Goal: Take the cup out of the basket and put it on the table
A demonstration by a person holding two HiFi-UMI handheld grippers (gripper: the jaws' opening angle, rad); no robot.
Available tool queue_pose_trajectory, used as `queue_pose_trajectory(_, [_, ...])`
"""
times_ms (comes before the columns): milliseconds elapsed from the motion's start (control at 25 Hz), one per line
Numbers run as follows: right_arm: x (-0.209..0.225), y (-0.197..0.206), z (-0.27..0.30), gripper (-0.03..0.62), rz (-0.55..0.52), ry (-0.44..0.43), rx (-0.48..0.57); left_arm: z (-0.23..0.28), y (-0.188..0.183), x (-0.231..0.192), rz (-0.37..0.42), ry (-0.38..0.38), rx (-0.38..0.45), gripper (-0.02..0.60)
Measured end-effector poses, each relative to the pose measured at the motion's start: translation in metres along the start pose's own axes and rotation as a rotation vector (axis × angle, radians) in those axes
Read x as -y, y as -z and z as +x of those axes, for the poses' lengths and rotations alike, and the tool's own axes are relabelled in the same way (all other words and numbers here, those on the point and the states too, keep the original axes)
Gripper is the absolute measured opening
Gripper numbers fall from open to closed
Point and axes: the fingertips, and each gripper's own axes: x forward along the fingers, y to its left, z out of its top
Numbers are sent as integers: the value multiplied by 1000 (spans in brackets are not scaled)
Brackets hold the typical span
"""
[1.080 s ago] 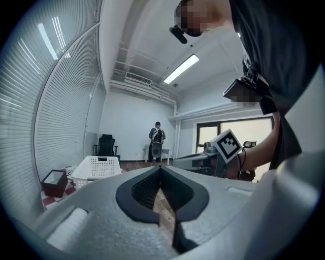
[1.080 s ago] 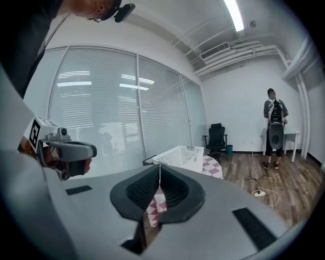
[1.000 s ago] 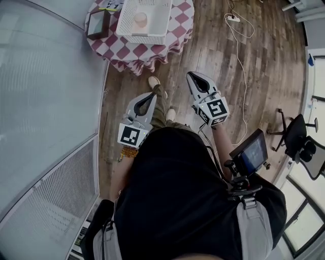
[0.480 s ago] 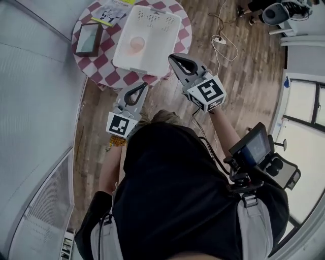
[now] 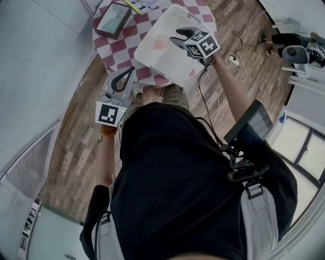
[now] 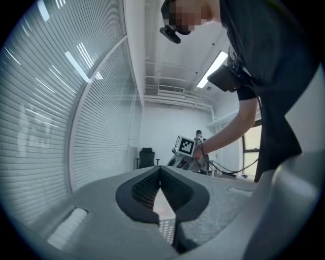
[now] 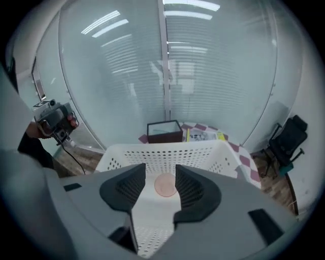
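Observation:
A pink cup (image 5: 160, 41) stands upright inside the white perforated basket (image 5: 152, 61) on the round table with a red and white checked cloth (image 5: 114, 43). My right gripper (image 5: 179, 37) hangs over the basket, just right of the cup, and its jaws are opening with nothing between the pads. In the right gripper view the cup (image 7: 165, 185) shows through the gap, farther in on the basket (image 7: 167, 155) floor, beyond the right gripper (image 7: 160, 168). My left gripper (image 5: 129, 71) is shut and empty, below the table's near edge; in its own view the left gripper (image 6: 160, 170) points up into the room.
A dark framed box (image 5: 116, 19) and a printed sheet (image 5: 142, 5) lie on the table behind the basket. Frosted glass walls with blinds stand beyond. A power strip with cables (image 5: 231, 57) lies on the wooden floor at right. A hand holding a camera (image 7: 53, 119) is at left.
The table and basket have come much nearer. My right gripper swung from beside the waist out over the basket and its jaws parted. The left gripper rose toward the table's edge, still shut.

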Motion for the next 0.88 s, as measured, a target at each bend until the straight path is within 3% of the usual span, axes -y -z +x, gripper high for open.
queue_pose_trajectory(160, [27, 21, 64, 214, 96, -105, -179, -39, -1, -35, -20, -231, -2, 6])
queue_pose_trajectory(320, [44, 59, 109, 242, 187, -111, -384, -69, 5, -48, -57, -375, -14, 6])
queue_pose_trajectory(480, [53, 84, 139, 242, 185, -92, -524, -80, 13, -53, -71, -439, -31, 6])
queue_pose_trajectory(600, [59, 97, 154, 241, 245, -91, -595, -79, 16, -56, -76, -458, -40, 6])
queue_pose_trajectory(880, [58, 119, 169, 238, 265, -89, -643, -85, 9, -56, -78, -516, -34, 6])
